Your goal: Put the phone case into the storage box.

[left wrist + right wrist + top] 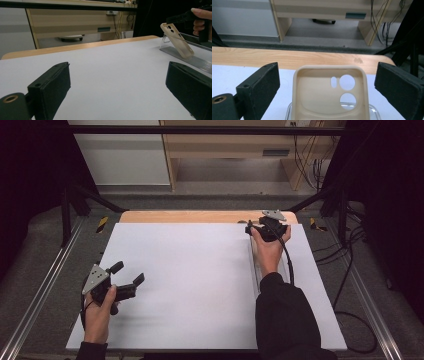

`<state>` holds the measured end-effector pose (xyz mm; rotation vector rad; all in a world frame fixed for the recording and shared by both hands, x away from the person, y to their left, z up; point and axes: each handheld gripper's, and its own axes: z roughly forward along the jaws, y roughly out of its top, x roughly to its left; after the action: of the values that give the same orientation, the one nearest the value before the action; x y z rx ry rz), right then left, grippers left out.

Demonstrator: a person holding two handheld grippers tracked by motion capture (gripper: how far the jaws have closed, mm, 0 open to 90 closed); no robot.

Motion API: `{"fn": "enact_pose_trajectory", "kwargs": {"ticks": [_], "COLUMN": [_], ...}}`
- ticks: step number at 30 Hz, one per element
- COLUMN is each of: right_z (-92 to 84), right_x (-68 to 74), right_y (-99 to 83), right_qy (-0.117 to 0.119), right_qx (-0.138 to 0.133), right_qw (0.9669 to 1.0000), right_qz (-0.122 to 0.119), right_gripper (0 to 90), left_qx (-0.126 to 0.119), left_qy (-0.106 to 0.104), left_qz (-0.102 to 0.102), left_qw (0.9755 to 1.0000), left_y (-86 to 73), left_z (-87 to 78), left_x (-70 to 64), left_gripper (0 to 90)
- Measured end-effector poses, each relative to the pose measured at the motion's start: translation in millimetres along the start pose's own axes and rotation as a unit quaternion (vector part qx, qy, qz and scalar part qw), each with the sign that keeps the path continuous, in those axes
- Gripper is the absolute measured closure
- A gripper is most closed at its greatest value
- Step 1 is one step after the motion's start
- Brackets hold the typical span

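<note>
A beige phone case [329, 100] with round camera holes leans upright on a clear stand [289, 110]. My right gripper [327, 75] is open, one jaw on either side of the case's top and neither touching it. In the left gripper view the phone case [177, 41] tilts back on the clear stand [163, 41], with the right gripper [185, 17] just above it. From the high view, the right gripper [262, 226] sits at the far right of the white mat [200, 285]. My left gripper [128, 272] hovers open and empty over the mat's near left, also shown as the left gripper [117, 75].
A metal rail [255, 265] runs along the mat under the right forearm and carries the stand. A strip of wooden tabletop [200, 216] lies beyond the mat. Cables [350, 270] trail on the right. A wooden cabinet [225, 145] stands behind the table.
</note>
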<state>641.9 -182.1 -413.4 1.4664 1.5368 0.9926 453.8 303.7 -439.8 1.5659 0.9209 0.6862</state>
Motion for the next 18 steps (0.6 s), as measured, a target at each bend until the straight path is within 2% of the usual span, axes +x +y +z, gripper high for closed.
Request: {"fn": "enact_pose_trajectory", "kwargs": {"ticks": [5, 12, 18], "right_z": [-6.1, -11.6, -16.9], "right_x": [1.5, 1.2, 3.3], "right_y": [4.9, 8.2, 11.3], "right_qy": [-0.012, -0.014, -0.017], "right_qx": [-0.023, -0.028, -0.032], "right_qw": [0.9996, 0.9994, 0.9992], "right_qz": [-0.007, -0.015, -0.02], "right_gripper": [7.4, 6.8, 7.7], "left_qx": [-0.004, -0.01, -0.016], "left_qy": [0.003, 0.002, 0.007], "left_qz": [0.001, 0.001, 0.011], "left_qw": [1.0, 0.9999, 0.9998], "left_y": [2.7, 3.7, 5.2], "left_z": [-2.5, -4.4, -4.3], "left_x": [-1.0, -3.2, -10.7], "left_gripper": [5.1, 4.4, 3.7]}}
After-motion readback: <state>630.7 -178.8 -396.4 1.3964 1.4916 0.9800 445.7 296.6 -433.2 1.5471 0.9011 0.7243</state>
